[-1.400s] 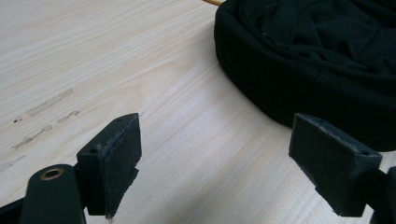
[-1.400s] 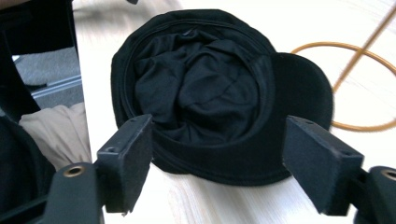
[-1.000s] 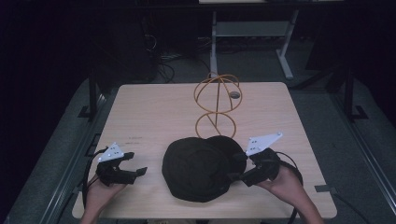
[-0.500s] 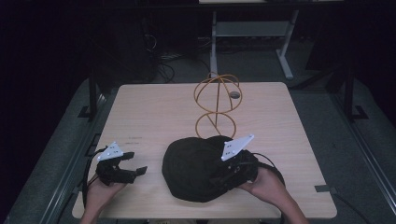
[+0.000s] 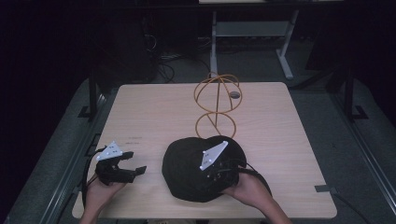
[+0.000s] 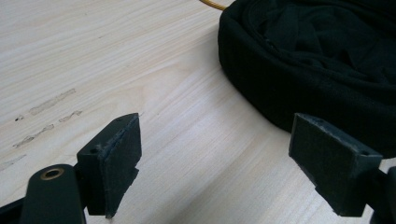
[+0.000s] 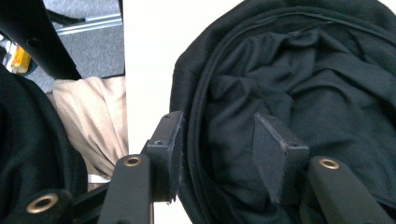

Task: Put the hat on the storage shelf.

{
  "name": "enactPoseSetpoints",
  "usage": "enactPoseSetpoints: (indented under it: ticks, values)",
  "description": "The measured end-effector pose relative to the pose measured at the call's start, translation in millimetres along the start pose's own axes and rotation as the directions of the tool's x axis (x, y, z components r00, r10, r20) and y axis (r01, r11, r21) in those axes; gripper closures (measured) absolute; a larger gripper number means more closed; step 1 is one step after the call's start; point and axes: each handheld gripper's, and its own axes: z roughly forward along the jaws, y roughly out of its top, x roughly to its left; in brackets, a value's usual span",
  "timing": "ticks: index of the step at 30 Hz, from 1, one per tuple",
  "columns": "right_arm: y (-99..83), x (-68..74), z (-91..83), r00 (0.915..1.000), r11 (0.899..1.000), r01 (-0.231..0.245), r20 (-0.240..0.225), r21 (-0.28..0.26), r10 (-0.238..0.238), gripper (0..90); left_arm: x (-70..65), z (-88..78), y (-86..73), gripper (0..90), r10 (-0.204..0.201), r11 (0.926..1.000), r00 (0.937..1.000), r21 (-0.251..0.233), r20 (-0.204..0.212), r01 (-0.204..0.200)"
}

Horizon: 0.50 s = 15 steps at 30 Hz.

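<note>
A black fabric hat point(image 5: 184, 165) lies opening-up on the near middle of the wooden table point(image 5: 154, 112). My right gripper point(image 5: 211, 176) is over the hat's near right part, held by a hand. In the right gripper view it point(image 7: 217, 140) is open and straddles the hat's thick rim point(image 7: 191, 93): one jaw is outside the rim, the other inside on the crumpled lining. My left gripper point(image 5: 134, 162) rests open at the near left, a short way from the hat. Between its jaws point(image 6: 215, 158) there is bare wood, and the hat's side point(image 6: 327, 56) rises just beyond the right jaw.
A gold wire stand point(image 5: 217, 105), a globe of hoops on a ring base, stands just behind the hat. A small grey round object point(image 5: 234, 94) lies on the table behind it. The person's lap point(image 7: 88, 121) is past the near table edge. Dark floor and table frames surround it.
My right gripper has moved left from the hat's right edge onto the hat, and its jaws now straddle the rim. The left gripper has stayed put.
</note>
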Motion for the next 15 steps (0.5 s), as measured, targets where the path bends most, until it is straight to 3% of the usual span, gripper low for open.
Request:
enactPoseSetpoints:
  ticks: [9,15]
  values:
    - [13.6,8.3,22.3,0.9983,0.997,0.041,-0.044,0.060,-0.038,58.2,0.0,-0.3,0.2,16.4,0.001,1.0000,1.0000,0.000,0.000,-0.001]
    - [16.4,10.0,34.2,0.9987,0.993,0.043,-0.033,0.107,-0.040,64.5,0.9,-1.1,0.5,16.5,0.002,1.0000,1.0000,0.003,-0.005,-0.002]
